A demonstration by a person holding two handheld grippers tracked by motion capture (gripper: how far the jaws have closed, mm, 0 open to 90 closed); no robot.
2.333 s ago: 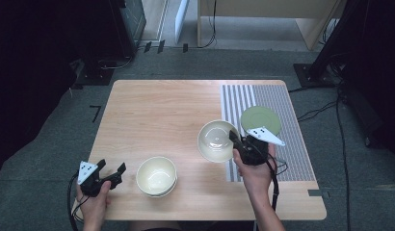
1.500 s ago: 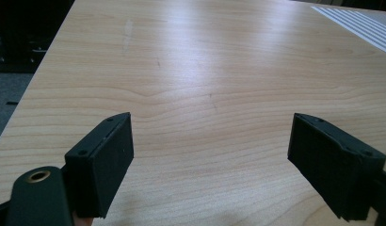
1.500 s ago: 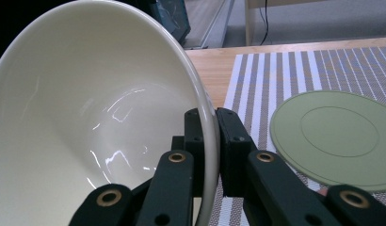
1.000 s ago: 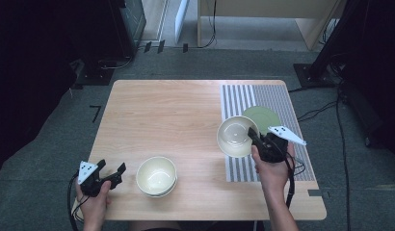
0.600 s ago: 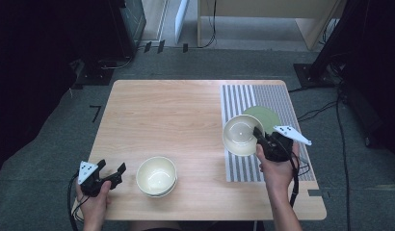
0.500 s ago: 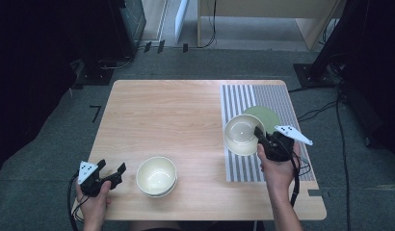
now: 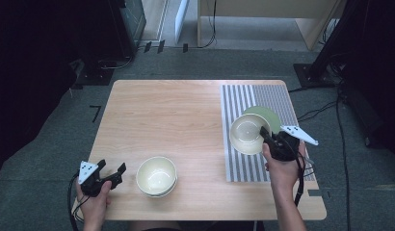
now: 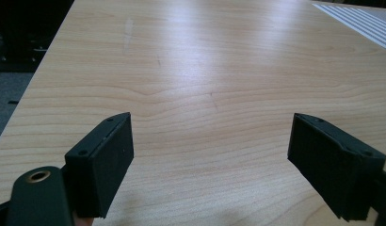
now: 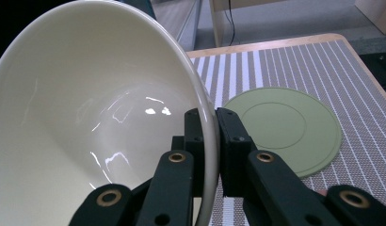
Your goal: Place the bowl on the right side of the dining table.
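Three cream bowls, by a fair count: one held up over the striped mat (image 7: 248, 134), and near the front edge of the tabletop (image 7: 186, 110) a stack (image 7: 157, 176) that looks like two bowls nested — a second rim shows below the upper one, though the high view is too small to be sure. One green round coaster (image 9: 285, 129). One grey-and-white striped mat (image 7: 243, 166). One wooden tabletop. Two hand-held grippers — the left gripper (image 7: 109, 172) and the right gripper (image 7: 264, 135) — each with two black jaws, four jaws in all. Two hands, one to each gripper.
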